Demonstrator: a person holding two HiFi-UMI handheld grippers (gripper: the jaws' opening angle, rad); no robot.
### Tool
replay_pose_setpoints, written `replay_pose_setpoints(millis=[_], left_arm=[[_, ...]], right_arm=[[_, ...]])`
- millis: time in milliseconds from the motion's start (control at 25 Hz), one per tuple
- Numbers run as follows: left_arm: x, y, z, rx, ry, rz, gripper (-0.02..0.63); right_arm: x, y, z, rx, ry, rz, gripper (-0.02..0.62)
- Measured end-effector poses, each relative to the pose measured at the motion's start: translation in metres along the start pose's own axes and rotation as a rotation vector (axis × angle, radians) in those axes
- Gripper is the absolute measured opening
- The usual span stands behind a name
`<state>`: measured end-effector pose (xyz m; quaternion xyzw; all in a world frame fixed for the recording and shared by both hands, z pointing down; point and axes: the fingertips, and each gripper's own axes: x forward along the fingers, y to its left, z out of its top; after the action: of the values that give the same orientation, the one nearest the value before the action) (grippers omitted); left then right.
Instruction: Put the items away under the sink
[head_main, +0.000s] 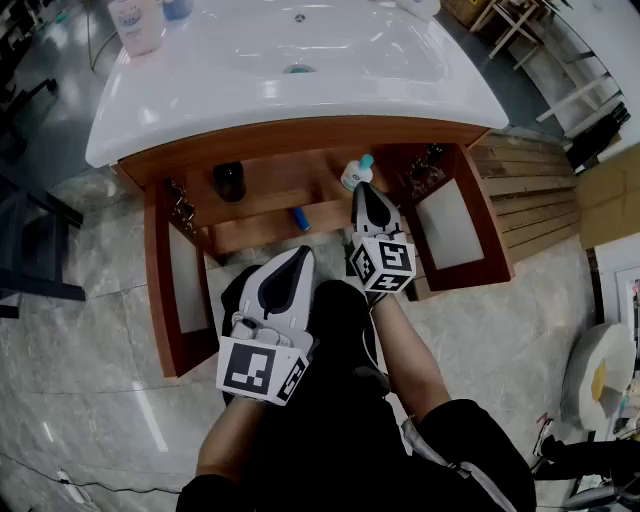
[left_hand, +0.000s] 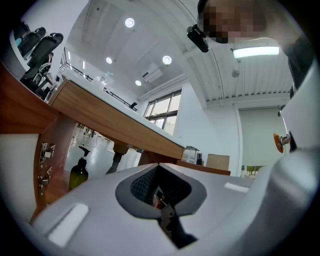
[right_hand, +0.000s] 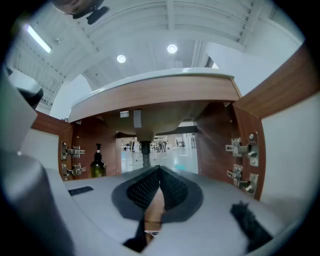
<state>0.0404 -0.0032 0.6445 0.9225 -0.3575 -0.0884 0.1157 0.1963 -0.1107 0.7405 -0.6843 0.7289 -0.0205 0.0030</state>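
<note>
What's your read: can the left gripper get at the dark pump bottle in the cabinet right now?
Probably yes. The cabinet doors stand open and nothing lies between the left gripper and the dark pump bottle. Its jaws are together, so open them first.

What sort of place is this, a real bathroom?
Probably a staged bathroom unit, not a home: a white washbasin on a wooden vanity cabinet with its doors open, and its open back shows a bright hall beyond.

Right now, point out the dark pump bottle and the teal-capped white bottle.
dark pump bottle (right_hand: 97, 168): right gripper view, its body.
teal-capped white bottle (head_main: 352, 178): head view, its body.
</note>
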Motion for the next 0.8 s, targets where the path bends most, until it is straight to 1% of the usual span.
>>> replay_pose_setpoints(millis=[240, 440, 600, 680, 800], left_arm=[[0.004, -0.003, -0.005, 0.005, 0.003, 0.014, 0.006], [0.01, -0.003, -0.004, 0.012, 0.016, 0.061, 0.007], [0.023, -0.01, 0.0, -0.01, 0.054, 0.072, 0.006], [0.027, -0.014, 0.01, -0.01, 0.057, 0.091, 0.007], [0.029, -0.019, 0.036, -0.015, 0.057, 0.129, 0.007]], right_arm=[[-0.011, 0.0, -0.008, 0.041, 0.033, 0.025, 0.015], [-0.022, 0.002, -0.01, 0.062, 0.057, 0.034, 0.015], [-0.031, -0.001, -0.009, 0.093, 0.107, 0.042, 0.015], [-0.037, 0.002, -0.007, 0.1, 0.139, 0.048, 0.015], [-0.041, 0.008, 0.003, 0.115, 0.197, 0.062, 0.015]])
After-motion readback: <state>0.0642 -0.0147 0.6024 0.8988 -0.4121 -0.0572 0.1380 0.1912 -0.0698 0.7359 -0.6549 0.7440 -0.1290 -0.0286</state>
